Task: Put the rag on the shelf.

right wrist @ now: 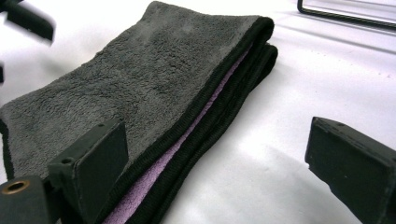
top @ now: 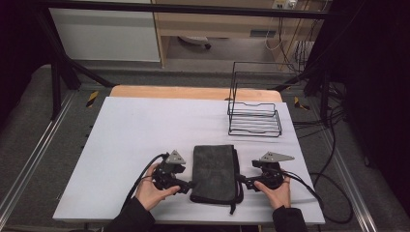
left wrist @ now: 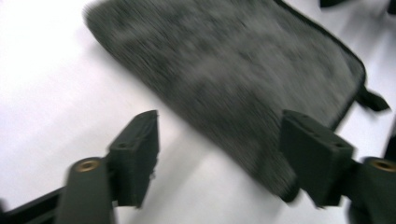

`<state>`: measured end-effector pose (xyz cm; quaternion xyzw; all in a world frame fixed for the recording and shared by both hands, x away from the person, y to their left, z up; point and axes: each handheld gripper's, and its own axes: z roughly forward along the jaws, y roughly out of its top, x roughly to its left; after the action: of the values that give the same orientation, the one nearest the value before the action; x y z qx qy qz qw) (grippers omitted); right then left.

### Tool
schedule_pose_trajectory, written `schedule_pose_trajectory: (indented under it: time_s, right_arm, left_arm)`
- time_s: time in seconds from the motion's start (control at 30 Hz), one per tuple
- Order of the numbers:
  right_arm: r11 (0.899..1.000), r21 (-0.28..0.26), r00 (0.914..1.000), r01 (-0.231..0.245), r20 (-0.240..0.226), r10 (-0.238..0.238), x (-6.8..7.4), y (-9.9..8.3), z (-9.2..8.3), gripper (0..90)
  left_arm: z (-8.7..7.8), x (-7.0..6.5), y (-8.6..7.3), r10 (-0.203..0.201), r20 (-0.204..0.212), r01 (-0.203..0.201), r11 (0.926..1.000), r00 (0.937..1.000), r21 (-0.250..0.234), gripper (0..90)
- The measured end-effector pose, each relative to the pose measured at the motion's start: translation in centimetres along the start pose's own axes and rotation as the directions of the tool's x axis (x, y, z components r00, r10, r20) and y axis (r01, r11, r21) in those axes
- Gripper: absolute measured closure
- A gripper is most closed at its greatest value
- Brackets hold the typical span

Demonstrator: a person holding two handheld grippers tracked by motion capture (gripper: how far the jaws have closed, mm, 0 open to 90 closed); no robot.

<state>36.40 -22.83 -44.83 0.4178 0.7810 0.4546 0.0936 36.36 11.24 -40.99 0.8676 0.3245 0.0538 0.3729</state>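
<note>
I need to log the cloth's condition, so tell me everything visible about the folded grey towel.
The folded grey towel lies flat on the white table, near its front edge, between the two grippers. It looks like plush, fuzzy microfibre: dark grey outside, a lilac inner face showing between the layers, and black stitched edging. A small black loop tab sticks out at one corner. It is a tidy upright rectangle in the high view. Neither gripper's open jaws press on it.

Your left gripper view is blurred, so the towel (left wrist: pixel 233 79) shows no clear weave there, and its far corner is cut off by the top edge. In your right gripper view, the wire rack (right wrist: pixel 345 11) is cut by the top edge.
</note>
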Motion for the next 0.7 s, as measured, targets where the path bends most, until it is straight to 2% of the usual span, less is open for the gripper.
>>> schedule_pose_trajectory:
  time_s: [0.1,0.17,0.27,0.4,0.57,0.7]
  right_arm:
    - [1.000,-0.003,1.0000,0.001,-0.003,-0.001,0.0,0.0,0.0,6.3]
    - [1.000,0.001,1.0000,0.001,-0.003,-0.001,0.0,0.0,0.1,5.5]
    - [1.000,0.004,1.0000,0.003,-0.001,-0.003,-0.1,0.0,0.1,4.8]
    - [1.000,0.005,1.0000,0.005,0.002,-0.005,-0.1,0.0,0.1,4.2]
    - [1.000,0.006,1.0000,0.003,0.005,-0.003,0.0,0.0,0.0,3.9]
    - [1.000,0.005,1.0000,0.000,0.003,0.000,-0.1,0.0,0.1,3.7]
  left_arm:
    - [0.2,1.0,1.0,-0.009,-0.021,0.009,0.9999,0.9997,-0.012,14.5]
    - [0.5,1.6,1.6,-0.021,-0.049,0.020,0.9993,0.9985,-0.033,11.4]
    - [0.8,2.5,2.4,-0.035,-0.088,0.031,0.9984,0.9955,-0.048,11.5]
    - [1.3,3.5,3.6,-0.062,-0.119,0.053,0.9953,0.9910,-0.081,11.5]
    - [2.1,4.9,4.9,-0.133,-0.120,0.122,0.9875,0.9838,-0.101,15.0]
    - [3.3,5.7,5.3,-0.154,-0.145,0.141,0.9850,0.9773,-0.100,20.5]
